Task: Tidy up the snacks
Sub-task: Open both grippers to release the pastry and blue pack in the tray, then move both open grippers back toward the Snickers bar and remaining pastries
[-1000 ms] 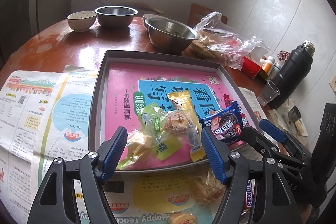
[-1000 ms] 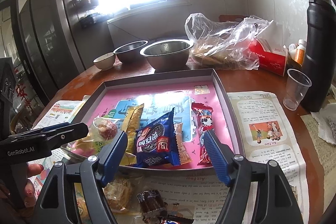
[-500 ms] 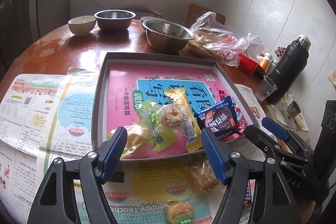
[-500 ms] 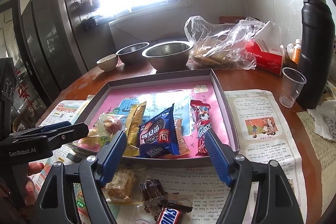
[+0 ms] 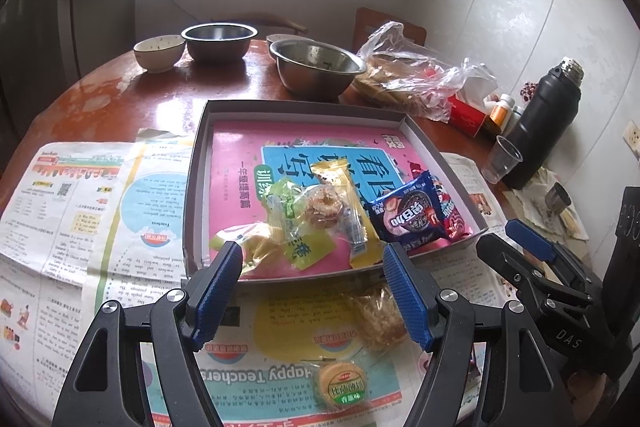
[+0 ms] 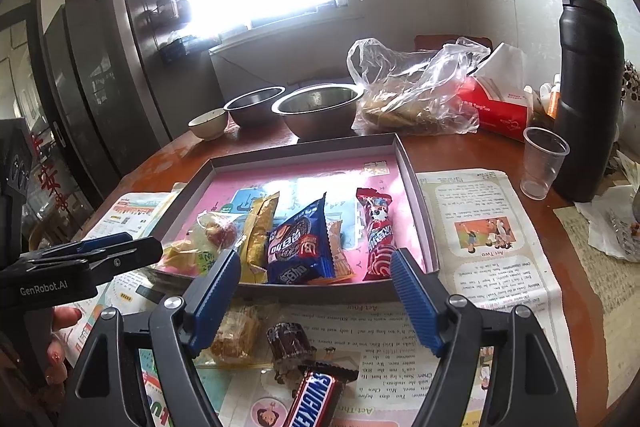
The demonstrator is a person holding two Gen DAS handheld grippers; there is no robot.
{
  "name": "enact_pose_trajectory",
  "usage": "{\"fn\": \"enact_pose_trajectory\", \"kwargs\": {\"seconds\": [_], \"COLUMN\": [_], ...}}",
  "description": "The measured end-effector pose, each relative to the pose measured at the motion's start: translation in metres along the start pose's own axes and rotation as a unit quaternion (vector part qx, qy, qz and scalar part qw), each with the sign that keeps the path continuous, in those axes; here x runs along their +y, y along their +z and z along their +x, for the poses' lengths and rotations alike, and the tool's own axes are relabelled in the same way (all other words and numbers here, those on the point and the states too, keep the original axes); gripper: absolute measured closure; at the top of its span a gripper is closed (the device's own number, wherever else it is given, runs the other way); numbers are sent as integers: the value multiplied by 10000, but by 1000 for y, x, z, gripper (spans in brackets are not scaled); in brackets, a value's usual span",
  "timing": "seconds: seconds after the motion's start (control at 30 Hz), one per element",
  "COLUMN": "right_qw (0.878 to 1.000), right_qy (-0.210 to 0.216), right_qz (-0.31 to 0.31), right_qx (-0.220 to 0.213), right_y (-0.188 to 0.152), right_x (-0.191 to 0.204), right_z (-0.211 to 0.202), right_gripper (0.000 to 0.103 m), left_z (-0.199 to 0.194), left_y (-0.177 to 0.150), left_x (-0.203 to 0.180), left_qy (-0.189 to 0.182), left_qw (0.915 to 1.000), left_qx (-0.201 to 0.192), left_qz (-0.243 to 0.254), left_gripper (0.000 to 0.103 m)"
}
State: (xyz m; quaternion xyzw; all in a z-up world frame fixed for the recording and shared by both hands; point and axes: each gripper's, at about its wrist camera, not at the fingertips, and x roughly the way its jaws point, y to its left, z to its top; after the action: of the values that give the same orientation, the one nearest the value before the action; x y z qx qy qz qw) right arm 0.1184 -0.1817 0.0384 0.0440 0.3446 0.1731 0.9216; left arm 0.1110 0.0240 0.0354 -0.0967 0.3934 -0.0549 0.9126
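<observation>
Snacks partly fill tray; several wait on newspaper; left gripper, right gripper wide open, empty.

Table: wood, reddish, glossy, finish worn in patches. Bowls: bare metal, dull sheen. Tray: grey cardboard, matt. Snack wrappers: plastic film, glossy, crinkled. Newspaper: thin printed paper, matt, creased. Bag: clear plastic, wrinkled. Flask: matt black body, metal neck. Cup: clear smooth plastic. Finger pads: blue, ribbed.
</observation>
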Motion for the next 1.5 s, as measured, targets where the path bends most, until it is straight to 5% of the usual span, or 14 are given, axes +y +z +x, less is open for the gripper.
{"fn": "enact_pose_trajectory", "kwargs": {"seconds": [1.5], "right_qw": [9984], "right_qy": [-36], "right_qz": [-374], "right_qx": [426], "right_y": [-40], "right_x": [6], "right_z": [-13], "right_gripper": [26], "left_z": [2], "left_y": [-30], "left_x": [-28], "left_qy": [-191], "left_qw": [9983], "left_qx": [438], "left_qz": [322], "left_gripper": [28]}}
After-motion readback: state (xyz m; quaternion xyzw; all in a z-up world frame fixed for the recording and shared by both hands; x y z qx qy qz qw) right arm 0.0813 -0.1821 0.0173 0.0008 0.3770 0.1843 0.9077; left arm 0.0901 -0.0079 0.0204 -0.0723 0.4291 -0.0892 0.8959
